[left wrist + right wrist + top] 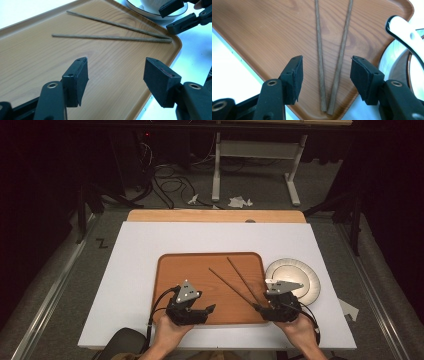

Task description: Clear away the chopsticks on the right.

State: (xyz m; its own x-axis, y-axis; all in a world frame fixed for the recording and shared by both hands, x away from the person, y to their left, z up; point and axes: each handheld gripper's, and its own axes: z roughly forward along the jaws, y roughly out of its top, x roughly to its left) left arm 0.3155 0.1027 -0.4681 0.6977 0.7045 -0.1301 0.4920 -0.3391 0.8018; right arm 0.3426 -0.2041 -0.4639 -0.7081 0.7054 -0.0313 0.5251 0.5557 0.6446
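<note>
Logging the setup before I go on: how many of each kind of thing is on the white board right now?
Chopsticks: 2
Wooden tray: 1
White plate: 1
Total: 4

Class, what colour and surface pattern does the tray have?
The tray is orange-brown with a wood-grain pattern, clearest in the left gripper view.
</note>
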